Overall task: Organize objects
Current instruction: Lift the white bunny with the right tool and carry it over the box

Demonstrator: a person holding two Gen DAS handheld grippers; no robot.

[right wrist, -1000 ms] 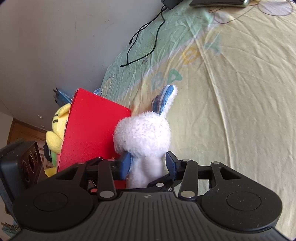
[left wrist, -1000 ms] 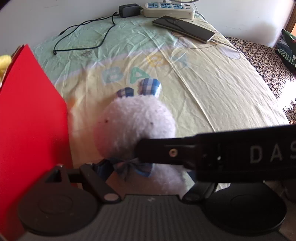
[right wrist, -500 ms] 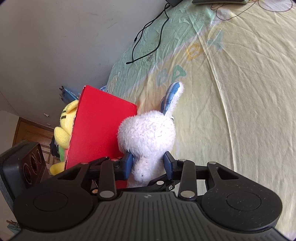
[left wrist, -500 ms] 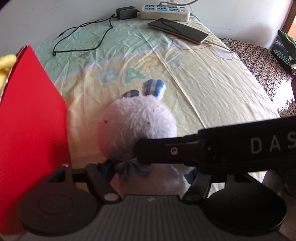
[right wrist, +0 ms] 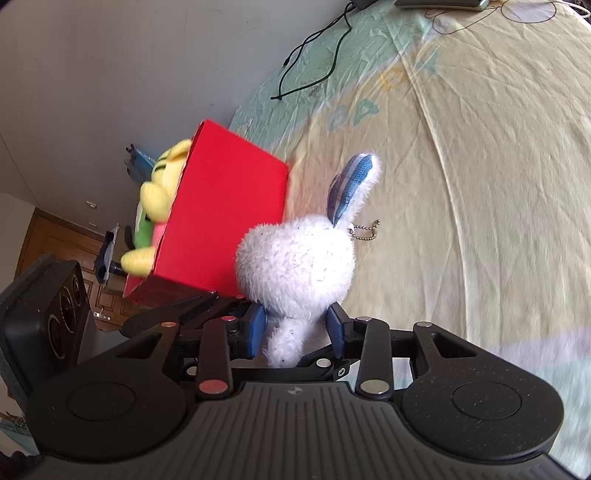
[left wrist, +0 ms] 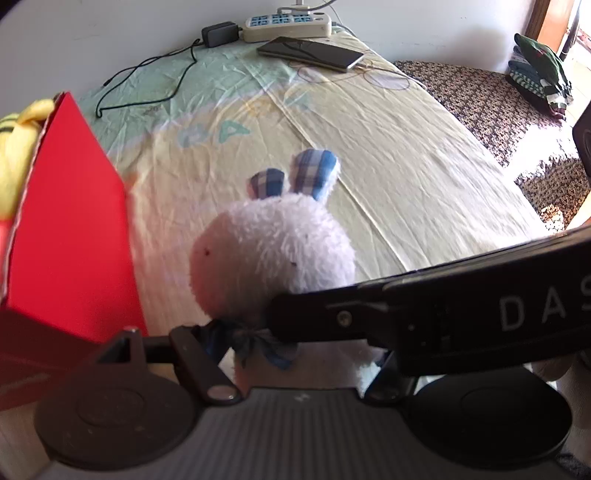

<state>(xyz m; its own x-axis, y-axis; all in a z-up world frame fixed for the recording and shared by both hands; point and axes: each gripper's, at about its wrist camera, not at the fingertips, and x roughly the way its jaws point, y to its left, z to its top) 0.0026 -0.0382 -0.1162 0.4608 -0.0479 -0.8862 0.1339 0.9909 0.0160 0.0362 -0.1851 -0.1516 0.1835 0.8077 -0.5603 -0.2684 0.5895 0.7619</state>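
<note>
Plush rabbit (right wrist: 295,269): white, blue plaid ears, small ball chain at the head. It is being held off the sheet between both claws, just beside the red box (right wrist: 229,218), not yet over its opening.

Right gripper (right wrist: 297,332): blue pads are pressing the rabbit's body from both sides; grasping it. Its jaws closed further about a second ago and have held steady since. Left gripper (left wrist: 299,354): jaws also closed further in that time; the rabbit's lower body and blue bow are sitting between them, so it is grasping the rabbit too, though the right claw's arm is crossing the view and hiding one pad.

Change: compared with a second ago, the rabbit is sitting higher against the bed sheet (left wrist: 388,155) and closer to the box wall. Judgement: grasp is finished, carry is under way.

A yellow plush toy (right wrist: 162,177) is already lying inside the box. The phone (left wrist: 310,51) and power strip (left wrist: 284,26) are lying well apart, at the far end.
</note>
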